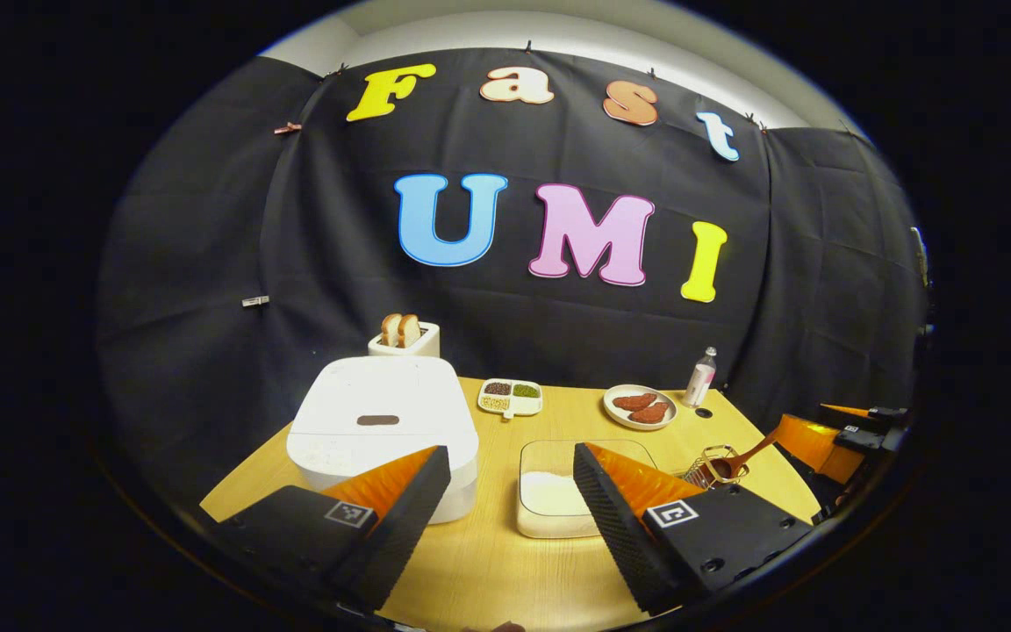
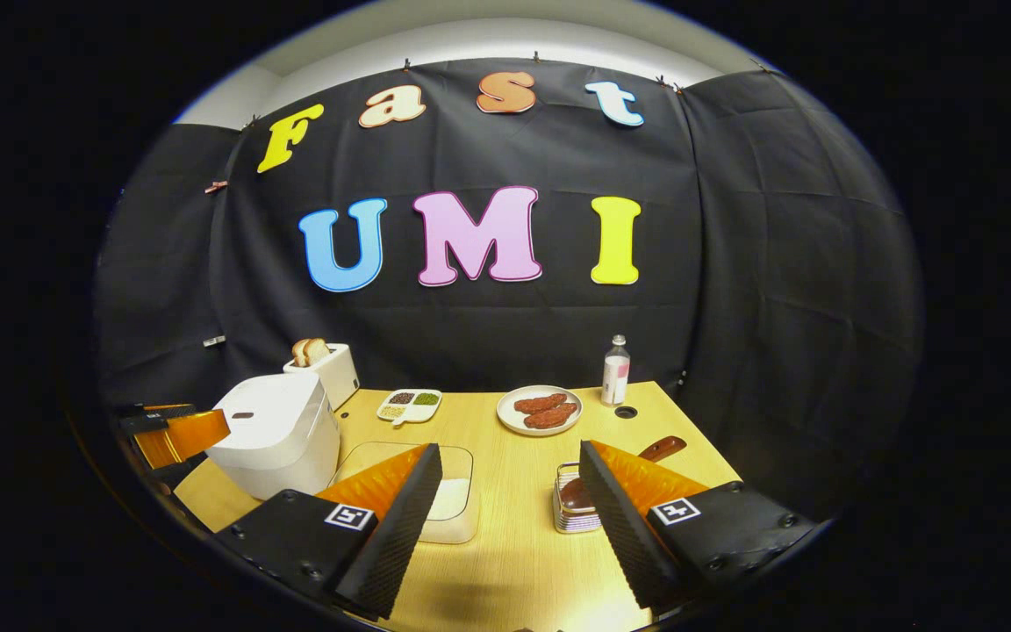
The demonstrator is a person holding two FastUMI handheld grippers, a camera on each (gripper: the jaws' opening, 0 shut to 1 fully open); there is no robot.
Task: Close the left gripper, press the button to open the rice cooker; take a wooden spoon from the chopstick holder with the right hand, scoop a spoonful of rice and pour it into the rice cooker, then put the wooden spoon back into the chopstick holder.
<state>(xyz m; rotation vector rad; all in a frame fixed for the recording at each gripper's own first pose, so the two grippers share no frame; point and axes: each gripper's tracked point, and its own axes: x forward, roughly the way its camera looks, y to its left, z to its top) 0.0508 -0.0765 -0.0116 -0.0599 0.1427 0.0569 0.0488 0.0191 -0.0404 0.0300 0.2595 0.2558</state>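
Note:
A white rice cooker stands with its lid down at the table's left; a dark button sits on the lid. My left gripper hovers open in front of it, holding nothing. A shallow container of white rice lies between the fingers' line of sight. At the right, a wire chopstick holder holds a wooden spoon. My right gripper is open and empty above the table's near edge, with the chopstick holder and spoon handle just behind its right finger. The rice cooker stands to its left.
At the back of the wooden table stand a toaster with bread, a divided dish of beans, a plate of brown food and a small bottle. Black cloth closes in the booth behind and on both sides.

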